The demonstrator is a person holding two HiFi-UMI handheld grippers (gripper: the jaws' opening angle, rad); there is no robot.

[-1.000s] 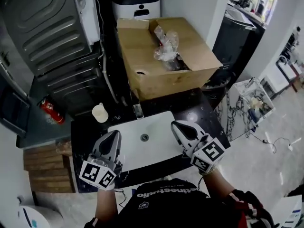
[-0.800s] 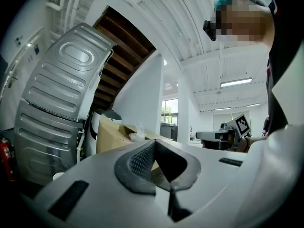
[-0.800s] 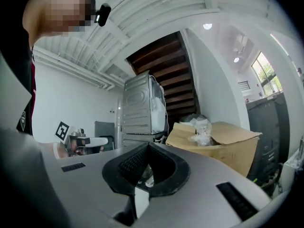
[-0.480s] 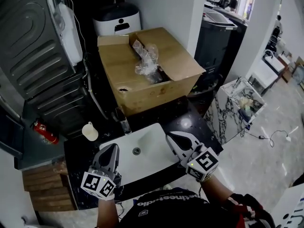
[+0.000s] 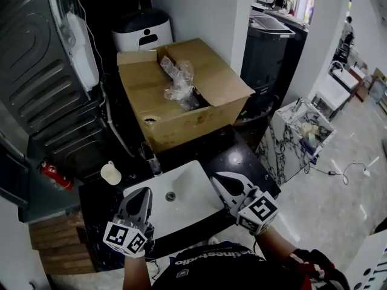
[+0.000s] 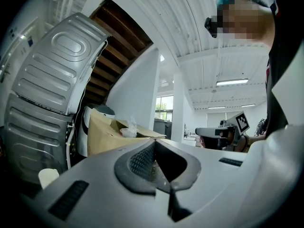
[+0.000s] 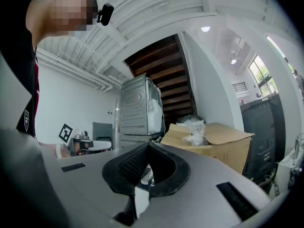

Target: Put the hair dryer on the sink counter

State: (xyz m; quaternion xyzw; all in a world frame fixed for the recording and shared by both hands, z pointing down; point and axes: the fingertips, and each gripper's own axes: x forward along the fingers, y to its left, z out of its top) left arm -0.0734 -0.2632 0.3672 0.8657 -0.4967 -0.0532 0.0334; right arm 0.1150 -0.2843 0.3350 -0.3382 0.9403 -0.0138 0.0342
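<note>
Sink counter point(image 5: 245, 148), black and glossy, carried a white basin point(image 5: 195, 189) at its middle, with a faucet point(image 5: 150, 157) at the basin's rear edge. A pale cup point(image 5: 110, 173) stood near the counter's left rear corner, apart from the basin.

A large cardboard box point(image 5: 193, 124) occupied the counter's rear edge, its flaps open. A dark item wrapped in clear plastic point(image 5: 177, 88) lay in the open top; whether this was the hair dryer could not be told, and no view showed it more plainly.

The left gripper point(image 5: 145, 191) was held level over the basin's front left corner, its marker cube point(image 5: 126, 237) nearest the person. In the left gripper view its jaws were together at the tips with nothing between them. The right gripper point(image 5: 216, 177) was held level over the basin's front right corner, and its cube point(image 5: 259, 211) sat just beyond the counter's front edge. In the right gripper view its jaws were likewise closed and empty. The two grippers stood well apart, one on each side of the drain point(image 5: 170, 196).

A grey washing machine point(image 5: 36, 71) leaned at the left of the counter, and a red fire extinguisher point(image 5: 54, 175) lay below it. A white bin with a dark lid point(image 5: 142, 34) stood behind the box. A marble-patterned stand point(image 5: 290, 139) stood on the floor just beside the counter's right edge.
</note>
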